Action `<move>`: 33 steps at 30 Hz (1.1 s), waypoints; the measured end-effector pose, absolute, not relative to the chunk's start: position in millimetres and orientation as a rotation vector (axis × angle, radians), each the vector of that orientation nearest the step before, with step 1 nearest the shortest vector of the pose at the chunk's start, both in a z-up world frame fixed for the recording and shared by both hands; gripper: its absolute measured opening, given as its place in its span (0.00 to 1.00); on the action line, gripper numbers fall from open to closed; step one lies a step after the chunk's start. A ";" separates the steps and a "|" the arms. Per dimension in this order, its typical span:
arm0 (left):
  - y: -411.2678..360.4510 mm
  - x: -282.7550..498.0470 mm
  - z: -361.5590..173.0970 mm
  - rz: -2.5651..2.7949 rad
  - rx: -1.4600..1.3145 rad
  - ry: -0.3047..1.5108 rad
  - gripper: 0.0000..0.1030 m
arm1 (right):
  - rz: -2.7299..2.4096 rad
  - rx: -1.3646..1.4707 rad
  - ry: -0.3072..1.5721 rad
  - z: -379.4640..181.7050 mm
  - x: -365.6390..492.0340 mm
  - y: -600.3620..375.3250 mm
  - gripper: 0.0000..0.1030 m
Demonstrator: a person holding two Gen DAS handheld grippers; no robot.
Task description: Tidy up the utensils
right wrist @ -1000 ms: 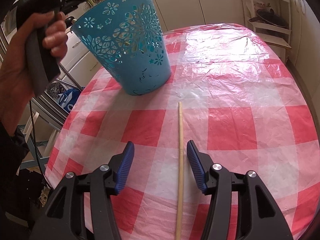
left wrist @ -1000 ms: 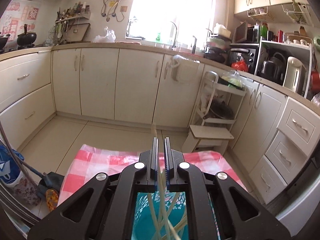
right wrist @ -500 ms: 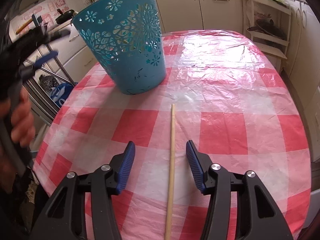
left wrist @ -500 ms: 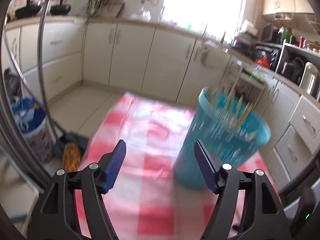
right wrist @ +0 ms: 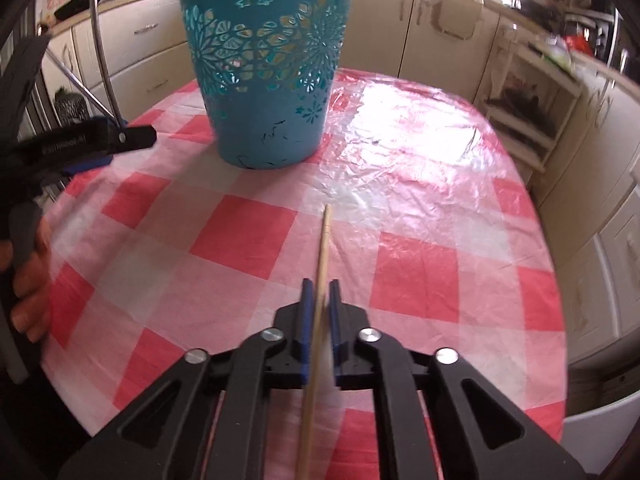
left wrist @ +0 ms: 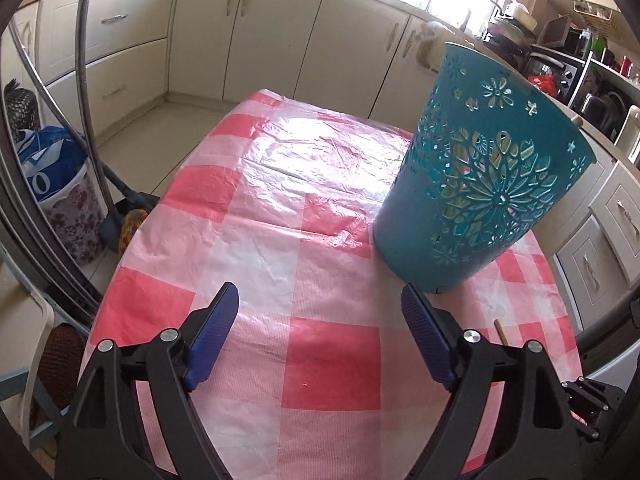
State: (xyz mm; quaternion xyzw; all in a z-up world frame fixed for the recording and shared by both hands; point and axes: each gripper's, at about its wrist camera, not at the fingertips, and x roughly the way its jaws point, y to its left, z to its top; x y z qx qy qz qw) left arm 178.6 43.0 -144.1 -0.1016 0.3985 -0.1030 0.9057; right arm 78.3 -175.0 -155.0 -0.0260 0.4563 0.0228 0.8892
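**One chopstick clamped, the other gripper spreading over bare cloth**

Two grippers are in my views over a round table covered with a red-and-white checked plastic cloth [right wrist: 412, 276]. My right gripper [right wrist: 319, 292] has its blue-padded fingers [right wrist: 306, 312] together on a thin pale wooden chopstick [right wrist: 322, 248]. The stick runs lengthwise between the pads, its far tip pointing away from me toward the middle of the table, its near end passing back under the gripper body. I cannot tell whether the far tip rests on the cloth or is just clear of it.

Beyond that tip, well apart from it, stands a teal plastic bucket with cut-out flower patterns [right wrist: 268, 80], upright on the far left part of the table. Pale sticks show through its perforations in the left wrist view.

My left gripper [left wrist: 320, 312] hangs over the near left part of the cloth with its jaws opening; the blue pads [left wrist: 212, 332] are wide apart and only cloth lies between them. The bucket [left wrist: 480, 184] stands just beyond its right finger, not touching it. In that view the chopstick's end [left wrist: 501, 330] peeks out near the right edge. The hand [right wrist: 28, 276] holding the left gripper shows at the left edge of the right wrist view.
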 end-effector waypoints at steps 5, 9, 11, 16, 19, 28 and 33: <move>40.3 180.6 -143.4 -0.197 -0.196 0.836 0.81 | 0.133 0.250 0.938 -140.3 75.7 -208.8 0.05; 37.5 181.7 -143.3 -0.199 -0.182 0.840 0.82 | 0.211 0.393 0.848 -108.9 72.6 -220.7 0.05; 36.6 181.9 -143.1 -0.200 -0.179 0.842 0.82 | 0.243 0.446 0.800 -90.3 76.7 -224.6 0.05; 34.3 183.5 -144.9 -0.202 -0.166 0.854 0.82 | 0.317 0.539 0.649 -35.3 101.6 -225.3 0.05; 32.4 184.0 -145.4 -0.204 -0.159 0.858 0.82 | 0.329 0.548 0.566 -5.9 127.7 -217.9 0.05; 30.9 184.6 -145.5 -0.212 -0.154 0.858 0.83 | 0.201 0.499 0.356 36.5 219.3 -188.3 0.05; 30.9 184.4 -145.2 -0.221 -0.157 0.854 0.83 | 0.111 0.478 0.375 16.1 254.1 -186.9 0.05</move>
